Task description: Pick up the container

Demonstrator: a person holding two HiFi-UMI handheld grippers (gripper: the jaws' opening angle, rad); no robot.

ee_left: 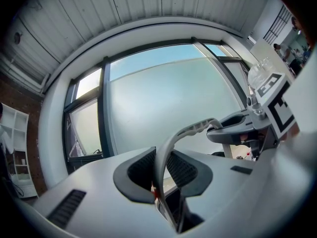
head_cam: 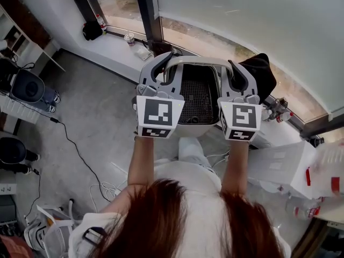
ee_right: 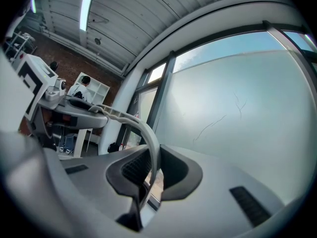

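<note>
Stretching below in the head view is a grey concrete floor (head_cam: 97,122) crossed by a black cable (head_cam: 72,144), with a white window ledge (head_cam: 115,50) at the far side. The white plastic container (head_cam: 196,98) with dark mesh inside hangs in the air near the window. The left gripper (head_cam: 164,63) and right gripper (head_cam: 236,71) each have their jaws pinched onto its pale arched handle (head_cam: 196,61), one at each end. Only the gripper views show the slatted ceiling (ee_right: 163,14) and a brick wall (ee_right: 74,58).

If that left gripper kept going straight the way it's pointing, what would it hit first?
The left gripper has its jaws clamped on the pale grey curved plastic handle, so that comes first. Beyond it, the line seems to end at the large frosted window pane; depth is unclear.
</note>
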